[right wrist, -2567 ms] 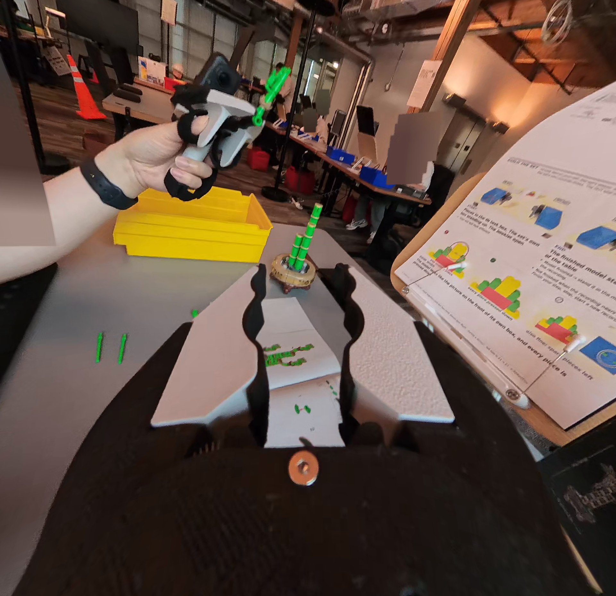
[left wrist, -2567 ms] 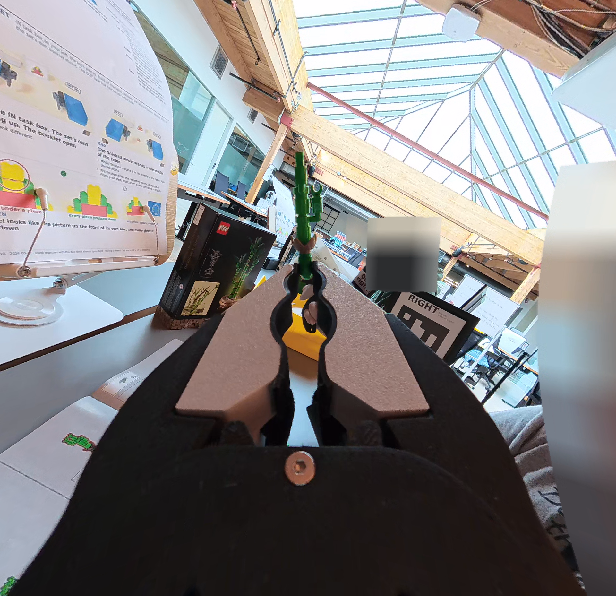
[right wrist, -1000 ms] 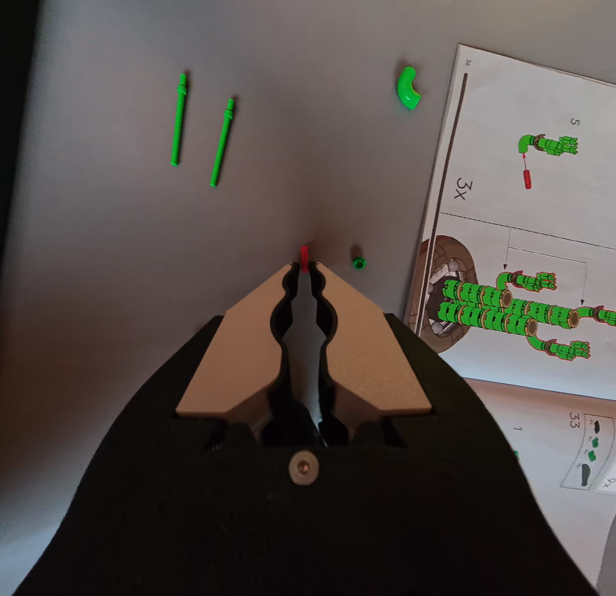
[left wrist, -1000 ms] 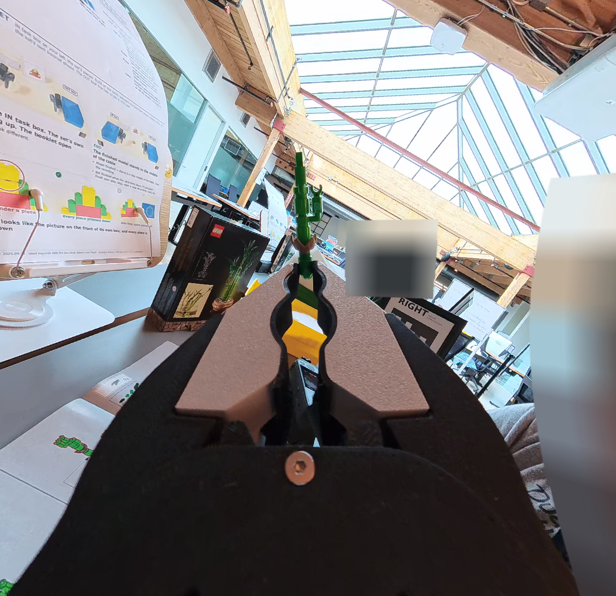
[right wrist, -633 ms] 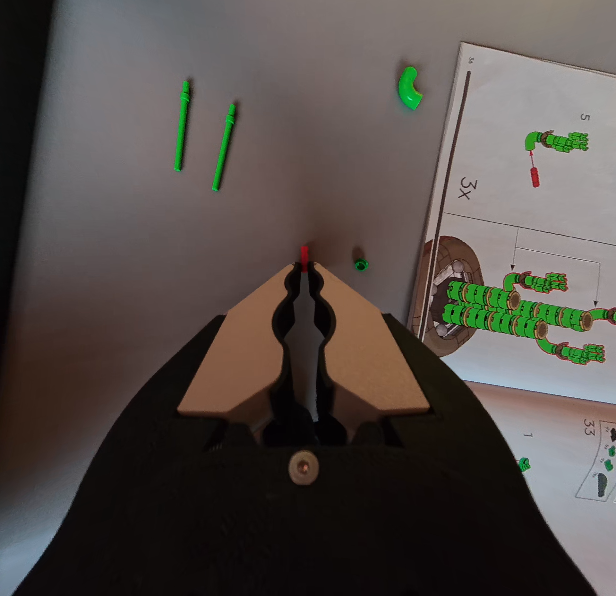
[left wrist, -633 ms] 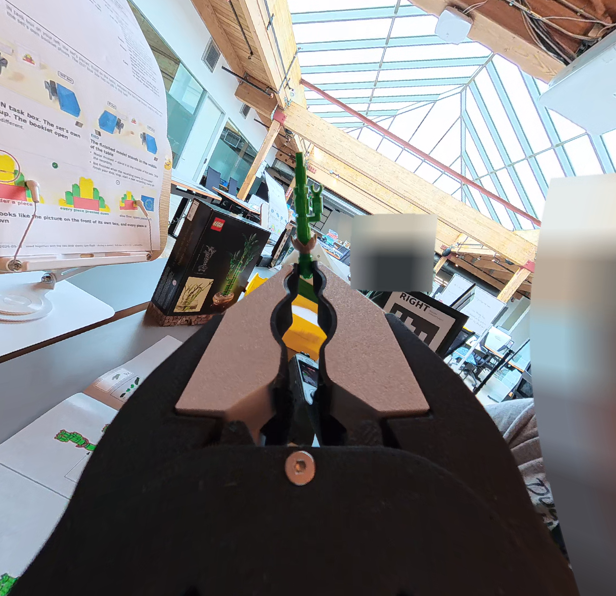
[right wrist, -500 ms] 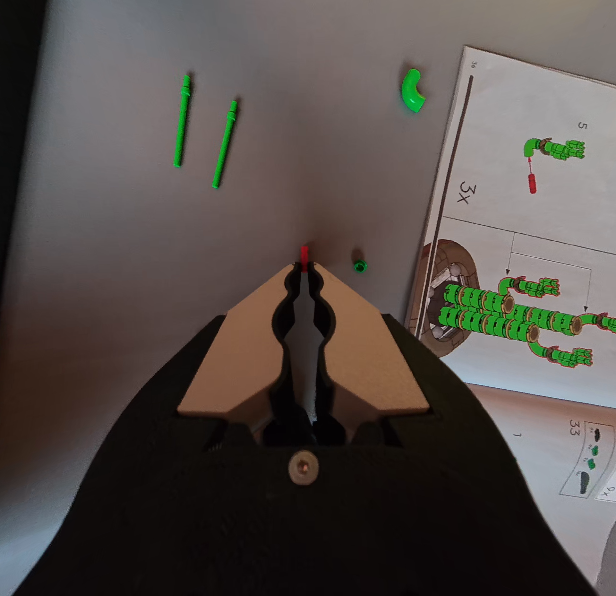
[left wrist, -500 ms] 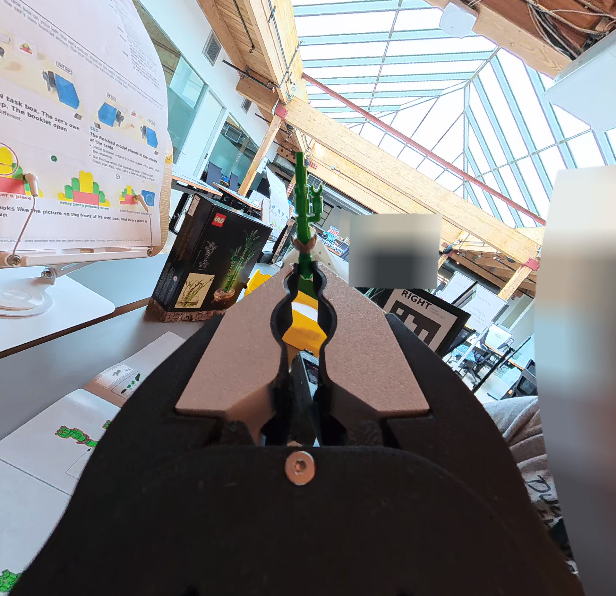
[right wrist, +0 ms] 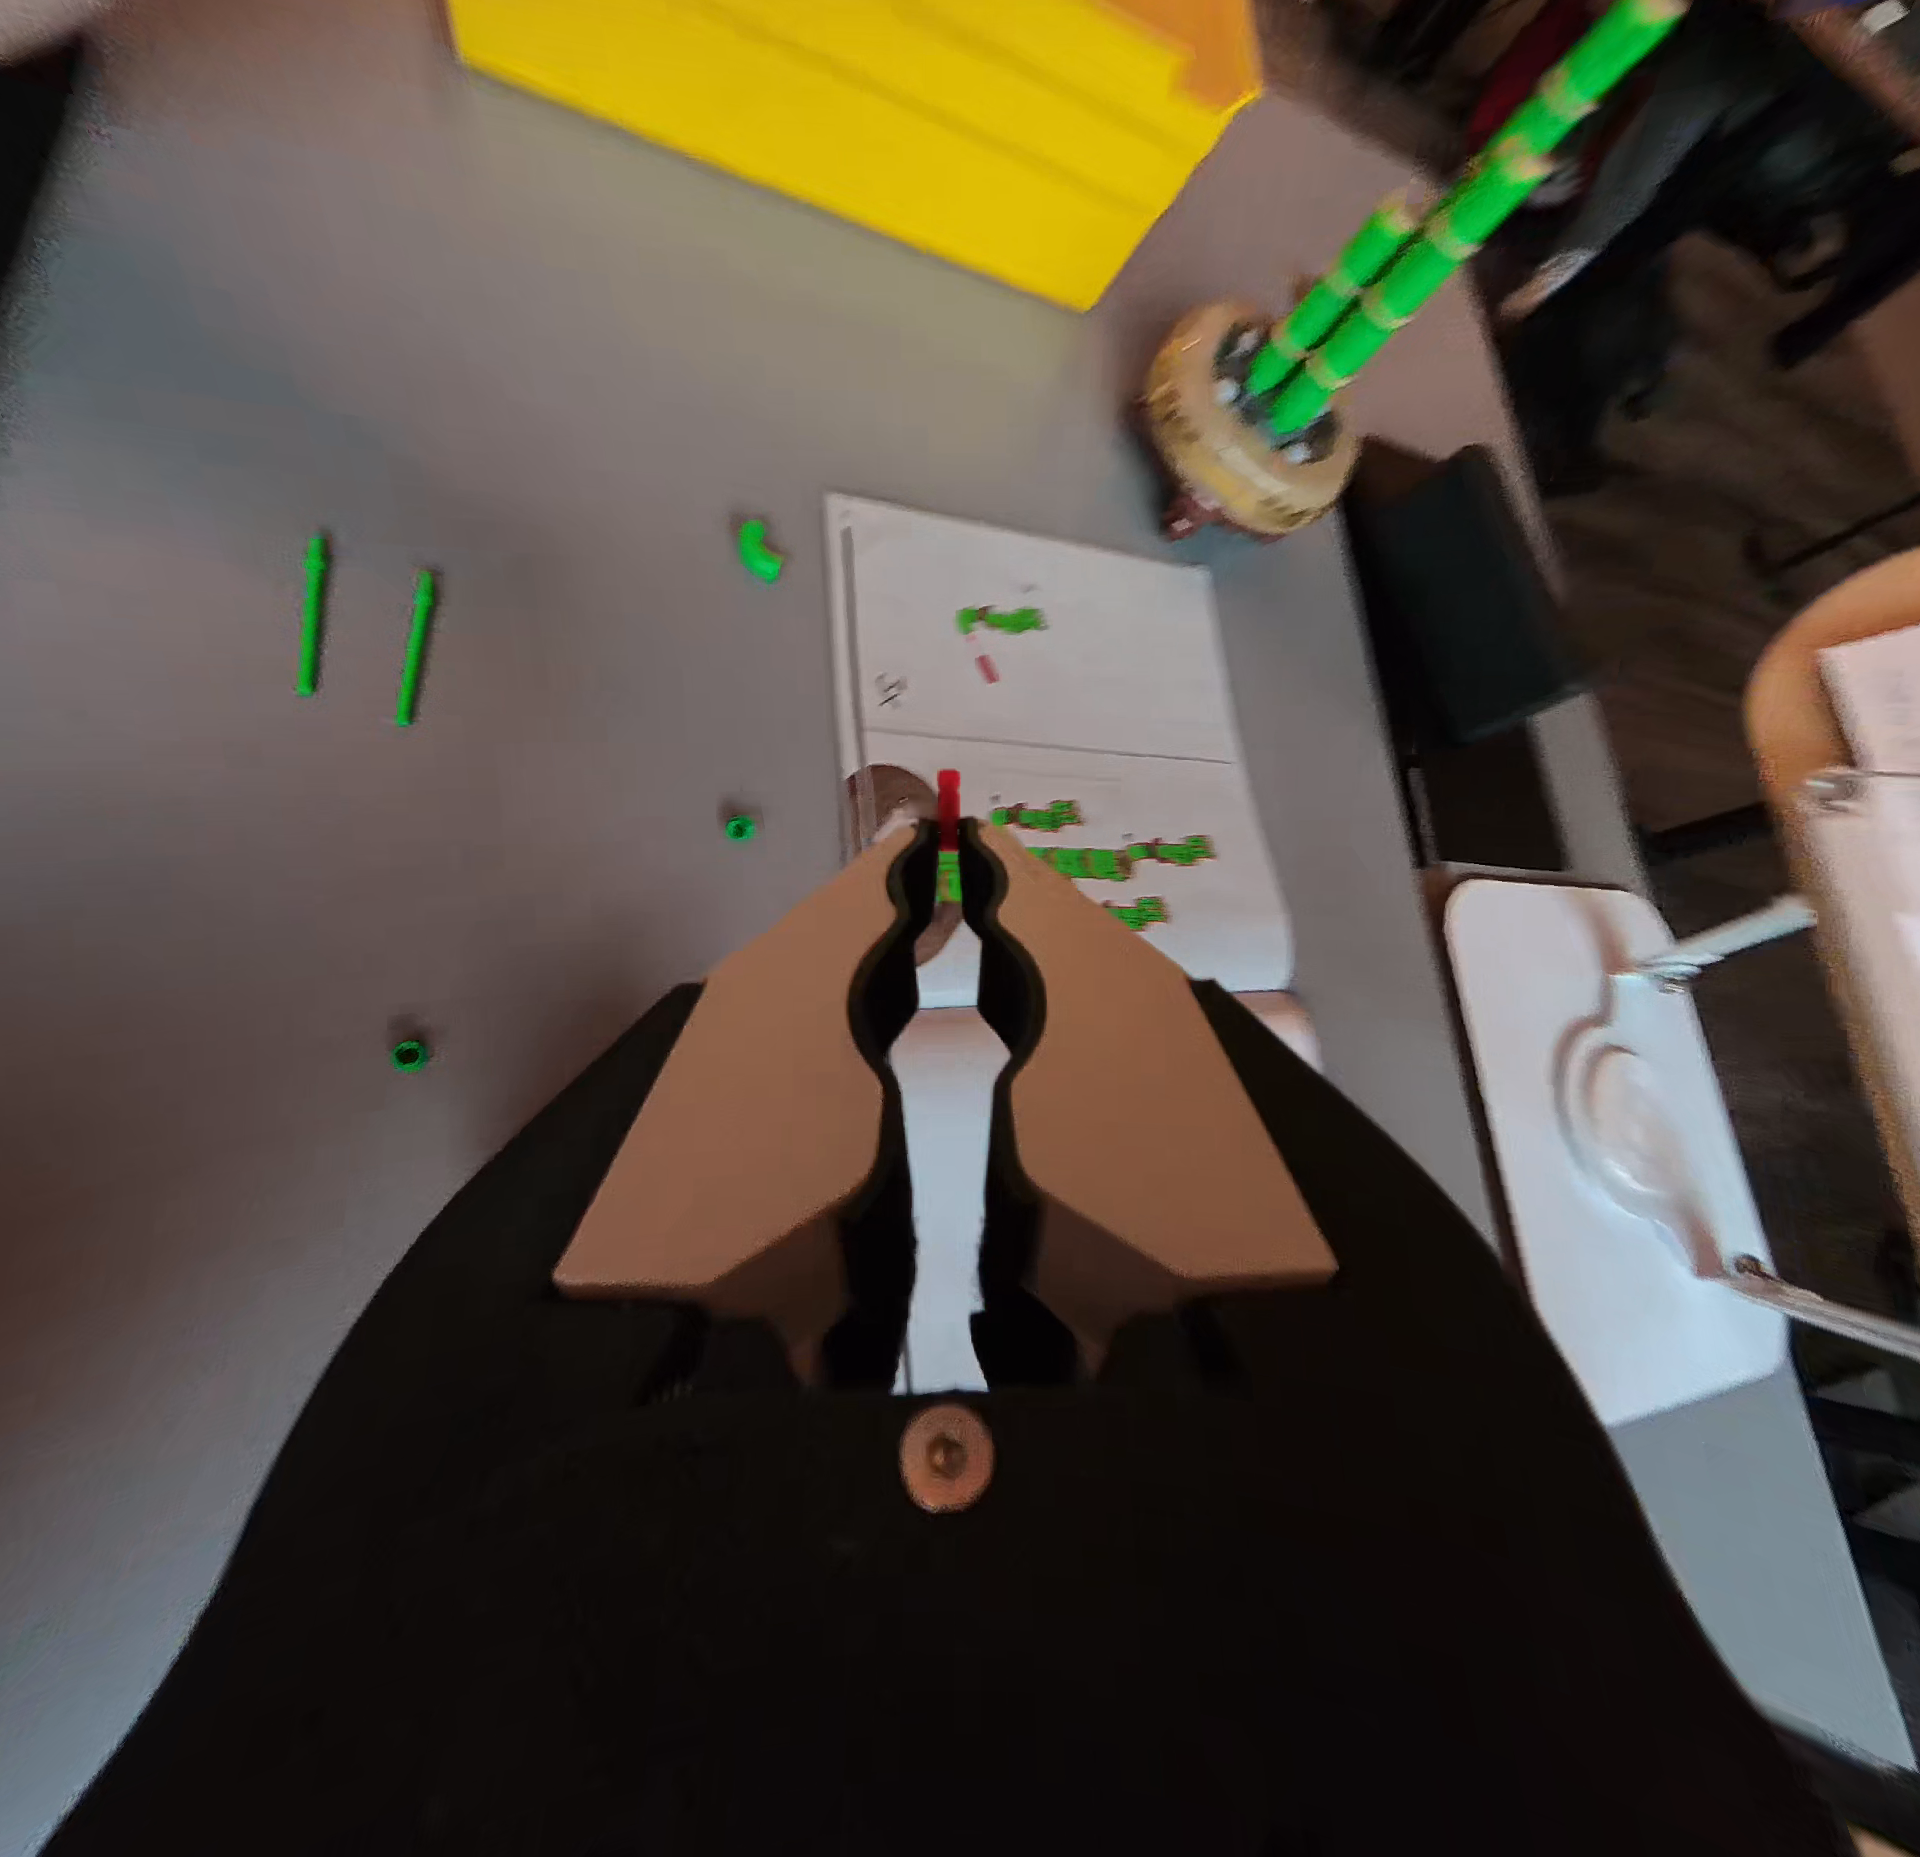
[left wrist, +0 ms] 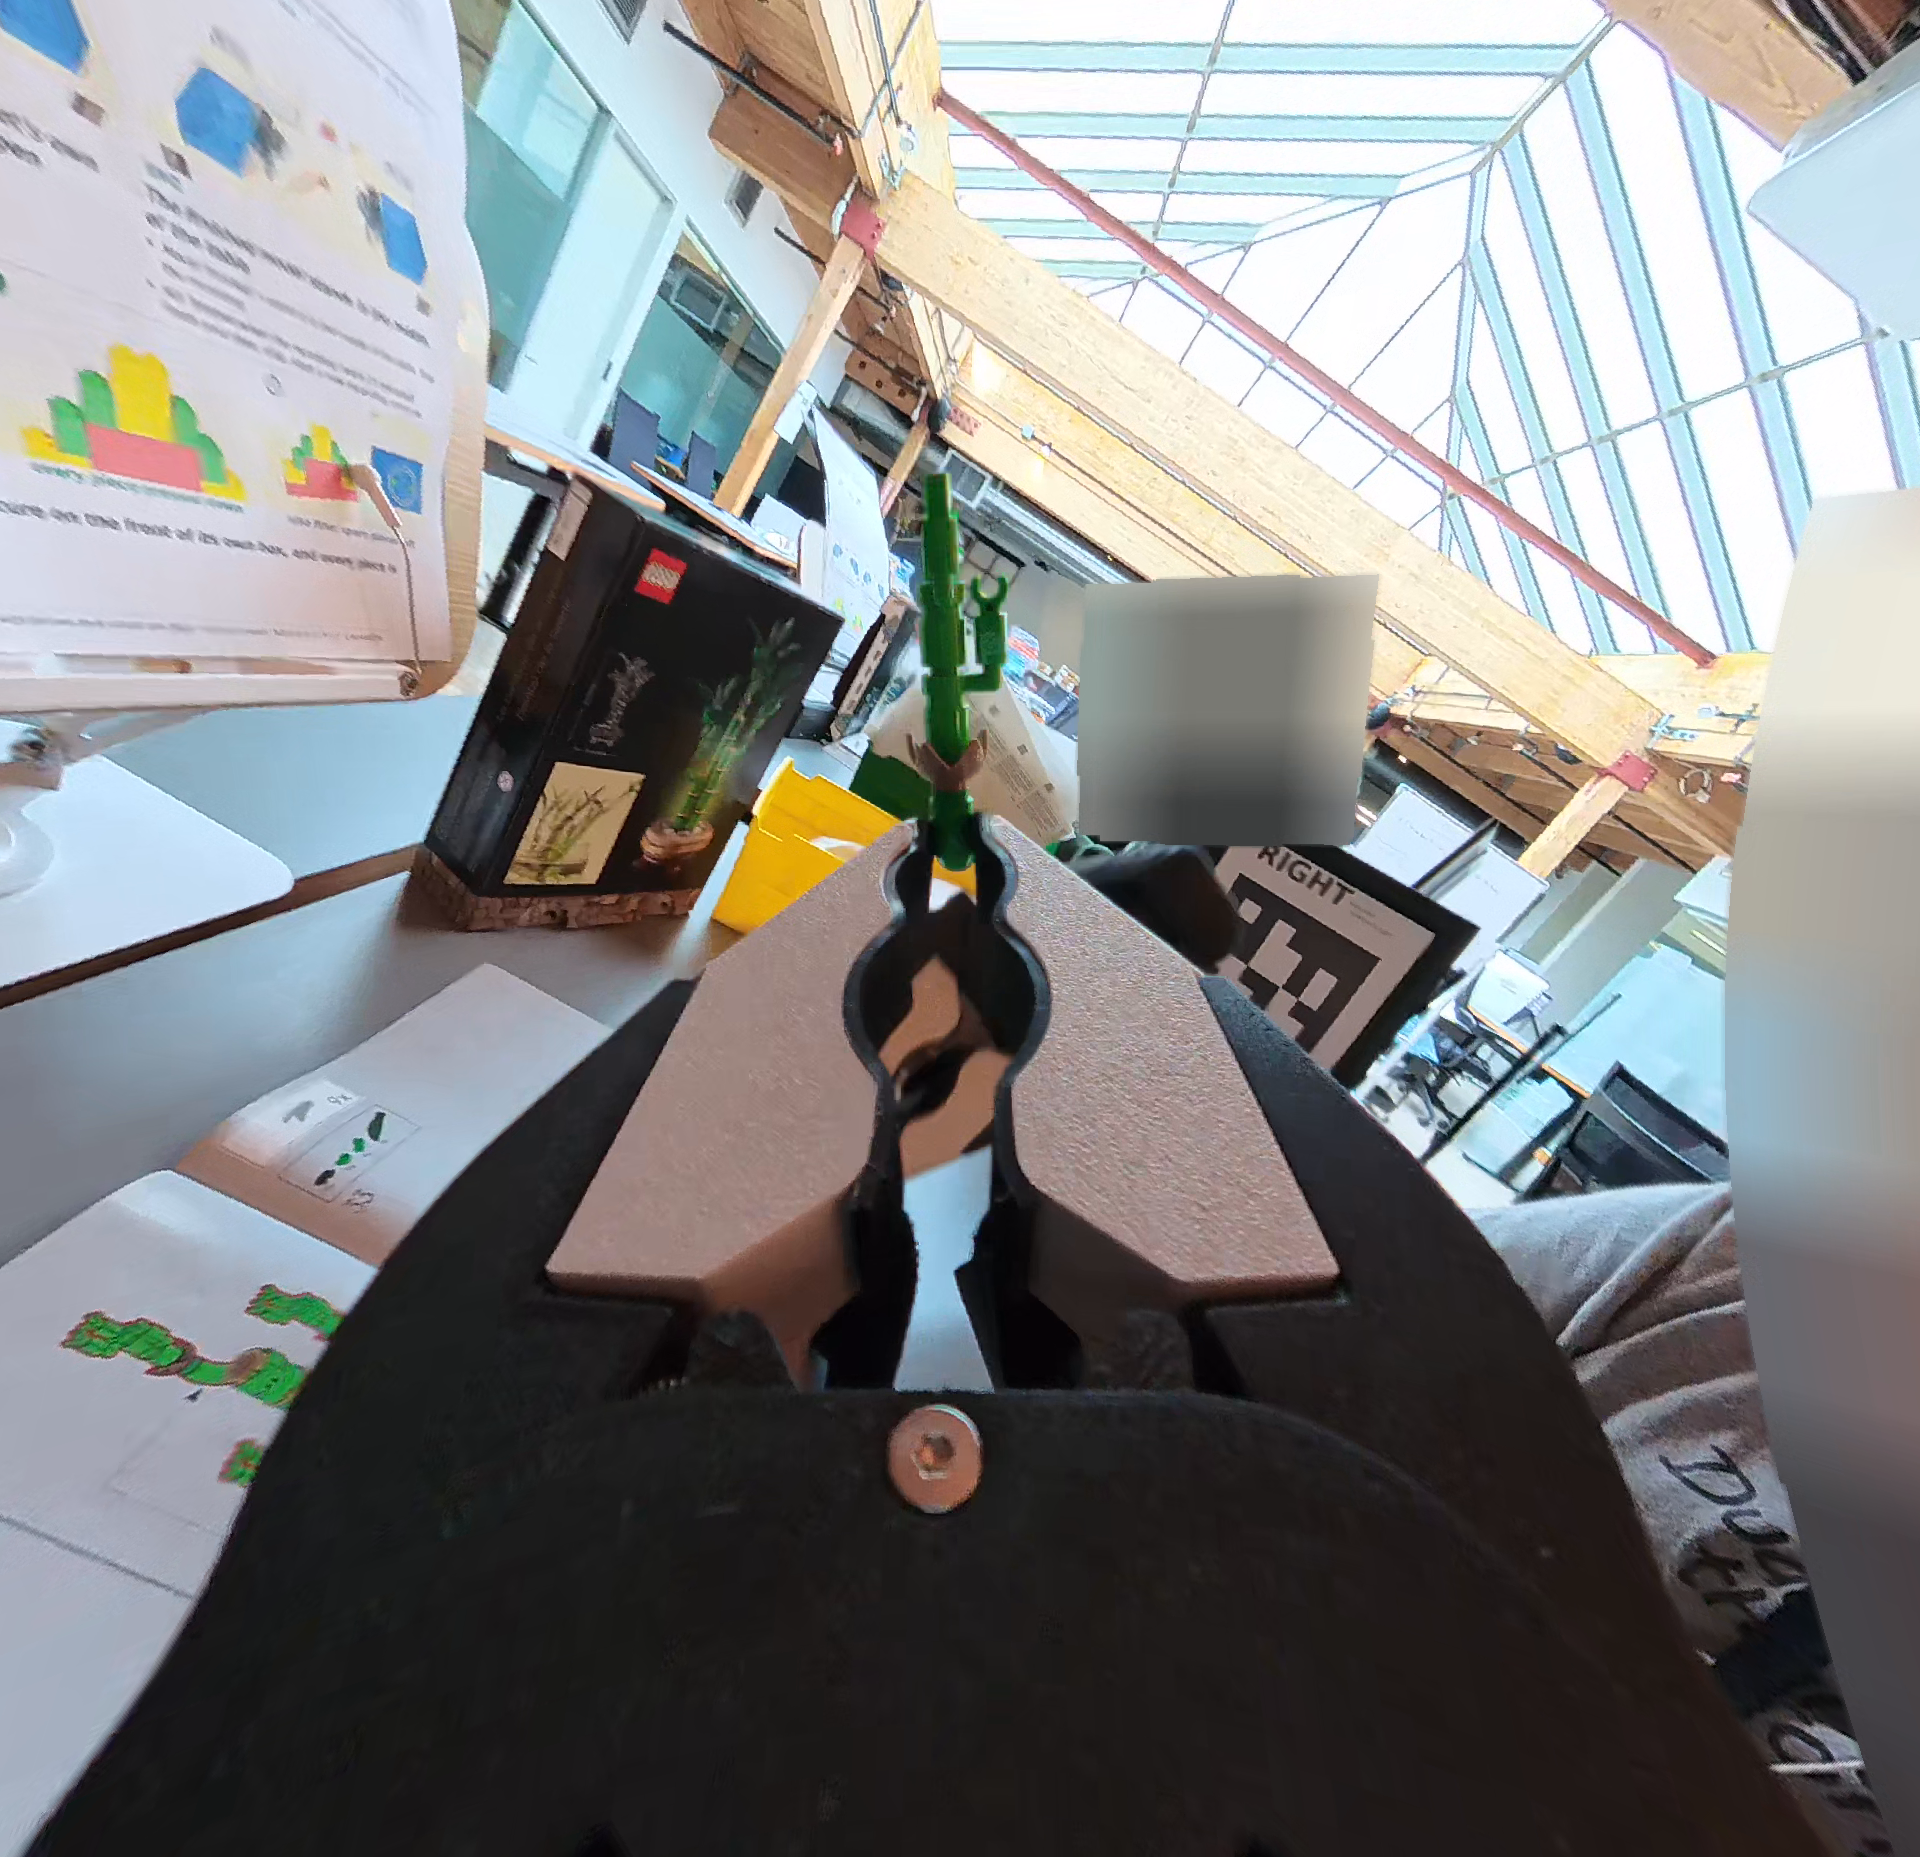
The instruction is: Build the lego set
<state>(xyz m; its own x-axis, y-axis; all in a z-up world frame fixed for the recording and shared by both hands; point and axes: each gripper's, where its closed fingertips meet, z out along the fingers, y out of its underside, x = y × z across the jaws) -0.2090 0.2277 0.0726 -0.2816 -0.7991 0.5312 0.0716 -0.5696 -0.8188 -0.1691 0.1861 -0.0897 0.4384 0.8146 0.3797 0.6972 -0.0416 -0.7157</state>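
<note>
A thin green bamboo sprig [left wrist: 951, 654], built of small plastic segments with a side shoot and a brown collar near its foot, is held upright in the left gripper [left wrist: 948, 839], whose fingers [left wrist: 800, 1038] are closed on the sprig's lowest segment. A short red pin [right wrist: 948, 808] is pinched at the very tip of the right gripper [right wrist: 943, 843], its fingers nearly together, above the open instruction booklet [right wrist: 1049, 664].

Both pieces are judged very light, rigid and smooth, so slipping or twisting in the grip is the likely trouble, not weight. The sprig is probably weak at its stud joints; hold is best kept low on the stem, clear of the side shoot. The pin is best gripped by one end so that the other stays free for insertion.

Beyond the booklet's far corner stands the partly built model [right wrist: 1252, 425]: a round tan pot with glossy green ringed stalks. Left of the booklet, on the matt grey desk [right wrist: 312, 353], lie a curved green elbow [right wrist: 761, 550], two slim green rods [right wrist: 358, 633] and two small green round studs [right wrist: 739, 826]. A yellow bin [right wrist: 831, 72] sits beyond them.
</note>
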